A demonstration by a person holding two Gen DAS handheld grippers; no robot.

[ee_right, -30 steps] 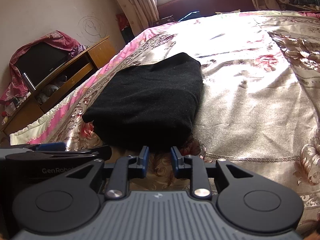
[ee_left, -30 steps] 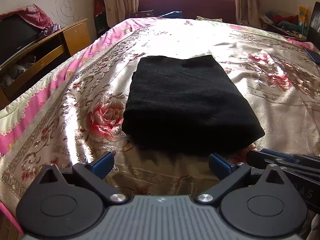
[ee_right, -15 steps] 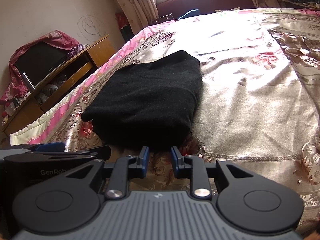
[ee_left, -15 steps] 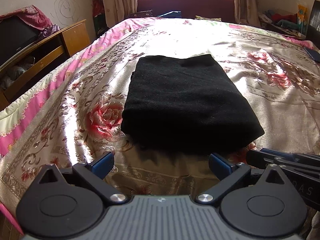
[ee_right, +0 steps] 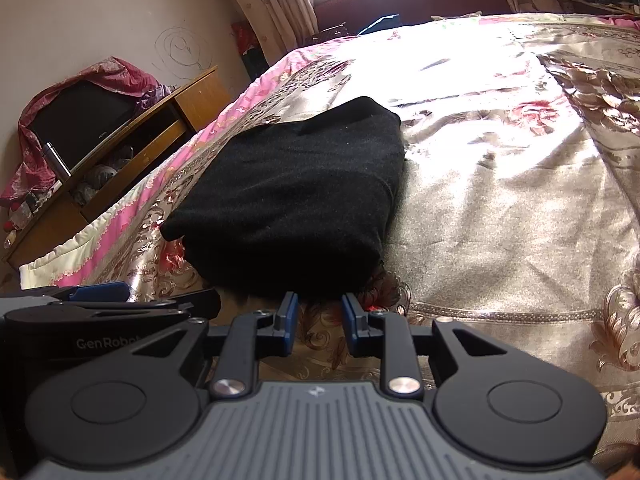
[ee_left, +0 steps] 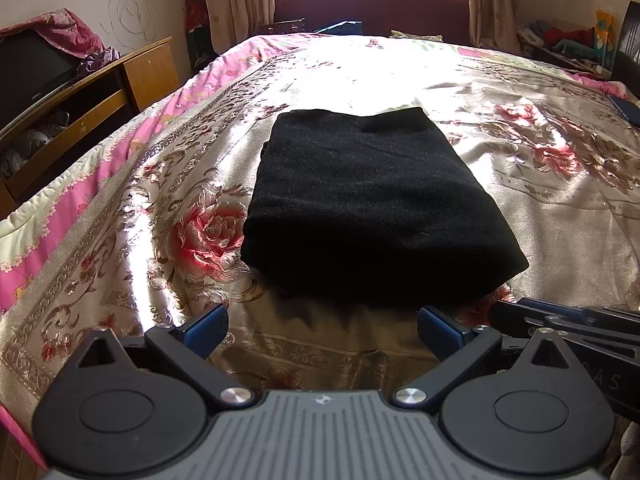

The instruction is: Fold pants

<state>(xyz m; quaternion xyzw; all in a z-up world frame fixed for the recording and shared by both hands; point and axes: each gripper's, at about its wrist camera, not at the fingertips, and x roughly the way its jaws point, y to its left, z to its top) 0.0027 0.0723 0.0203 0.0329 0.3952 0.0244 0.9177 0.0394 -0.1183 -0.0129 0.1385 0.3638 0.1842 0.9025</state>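
- The black pants (ee_left: 372, 200) lie folded into a thick, neat rectangle on the floral satin bedspread (ee_left: 540, 208), near its front edge.
- The fabric looks soft and fuzzy, with a small dip at the far edge.
- The left gripper (ee_left: 322, 326) has its fingers wide apart, empty, just before the pants.
- The right gripper (ee_right: 319, 318) has its fingers narrowly apart, holding nothing.

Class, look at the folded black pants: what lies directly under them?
The folded black pants rest on the floral bedspread, which shows all around them. The patch of bedspread beneath is covered, so anything else under there cannot be seen.
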